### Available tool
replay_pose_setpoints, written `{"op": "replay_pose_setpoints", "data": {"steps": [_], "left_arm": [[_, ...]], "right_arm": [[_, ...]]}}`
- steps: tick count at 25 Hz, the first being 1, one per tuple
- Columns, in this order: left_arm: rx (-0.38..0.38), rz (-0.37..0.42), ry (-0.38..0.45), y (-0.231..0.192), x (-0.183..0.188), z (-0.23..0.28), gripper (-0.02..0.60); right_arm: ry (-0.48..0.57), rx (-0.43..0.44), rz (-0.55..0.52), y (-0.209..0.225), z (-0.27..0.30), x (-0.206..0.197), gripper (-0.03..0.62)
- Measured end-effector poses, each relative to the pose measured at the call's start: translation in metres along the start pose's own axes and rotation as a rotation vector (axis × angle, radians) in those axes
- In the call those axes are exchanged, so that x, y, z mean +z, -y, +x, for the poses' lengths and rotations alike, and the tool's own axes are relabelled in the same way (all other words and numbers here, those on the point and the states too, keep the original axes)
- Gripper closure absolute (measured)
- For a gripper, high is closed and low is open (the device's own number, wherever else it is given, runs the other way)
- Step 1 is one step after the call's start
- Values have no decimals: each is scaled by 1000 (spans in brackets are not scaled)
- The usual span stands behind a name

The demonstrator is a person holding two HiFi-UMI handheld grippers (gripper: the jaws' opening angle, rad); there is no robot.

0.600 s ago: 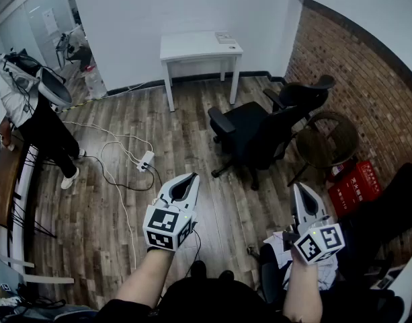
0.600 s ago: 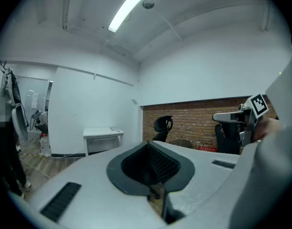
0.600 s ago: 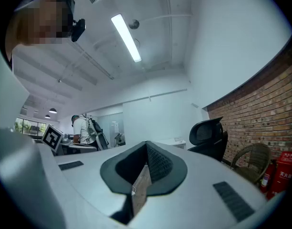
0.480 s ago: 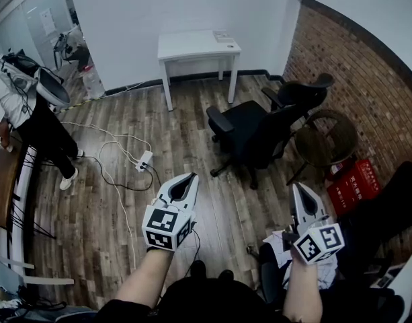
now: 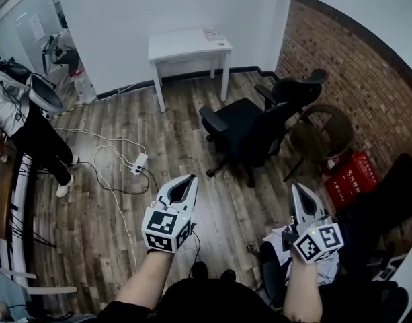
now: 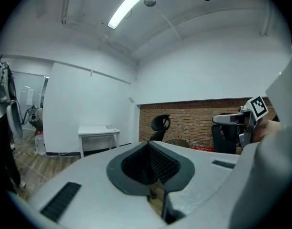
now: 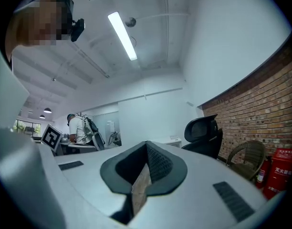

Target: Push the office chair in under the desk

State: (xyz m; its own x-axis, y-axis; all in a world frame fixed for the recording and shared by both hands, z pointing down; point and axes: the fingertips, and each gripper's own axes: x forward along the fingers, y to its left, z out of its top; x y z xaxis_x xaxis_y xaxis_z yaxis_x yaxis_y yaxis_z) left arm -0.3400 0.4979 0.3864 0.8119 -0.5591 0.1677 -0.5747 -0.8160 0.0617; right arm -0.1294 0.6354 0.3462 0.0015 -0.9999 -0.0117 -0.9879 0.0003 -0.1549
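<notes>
Nearest: left gripper (image 5: 191, 180) and right gripper (image 5: 297, 190) held out low over the wood floor (image 5: 172, 123), left one slightly further forward. Both point ahead. Left jaws pressed together, nothing between them. Right jaws likewise closed and empty. Neither gripper touches anything.

Just beyond the left gripper, to its left: white power strip (image 5: 137, 164) lying on the floor, with cables looping away from it.

Mid-room: black office chair (image 5: 249, 130) standing on the floor, ahead of the grippers and toward the right. Seat turned left, backrest and headrest toward the brick wall (image 5: 340, 66). It sits well apart from the worktop, out in the open, not under it.

Just right of the office chair: round wicker chair (image 5: 320, 136) against the brick wall. Red crate (image 5: 350, 180) near it, closer to the camera.

Left edge: a person (image 5: 31, 123) in dark trousers, standing, well apart from the office chair.

Farthest: white worktop (image 5: 185, 44) against the white back wall, four legs, open space beneath. A small flat item (image 5: 212, 35) lies near its right rear corner; too small to identify.
</notes>
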Motion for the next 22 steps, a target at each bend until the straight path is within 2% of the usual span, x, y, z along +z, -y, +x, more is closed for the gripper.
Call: {"op": "replay_pose_setpoints", "data": {"steps": [7, 11, 16, 22], "left_arm": [[-38, -4, -8, -15, -9, 0, 569], [-65, -5, -18, -24, -10, 9, 569], [-81, -11, -32, -34, -11, 41, 569], [-109, -3, -63, -36, -11, 105, 569]], "right_arm": [[2, 27, 51, -26, 19, -8, 591], [-25, 5, 84, -26, 30, -20, 591], [-26, -13, 100, -5, 52, -21, 591], [-11, -31, 139, 47, 87, -25, 591]]}}
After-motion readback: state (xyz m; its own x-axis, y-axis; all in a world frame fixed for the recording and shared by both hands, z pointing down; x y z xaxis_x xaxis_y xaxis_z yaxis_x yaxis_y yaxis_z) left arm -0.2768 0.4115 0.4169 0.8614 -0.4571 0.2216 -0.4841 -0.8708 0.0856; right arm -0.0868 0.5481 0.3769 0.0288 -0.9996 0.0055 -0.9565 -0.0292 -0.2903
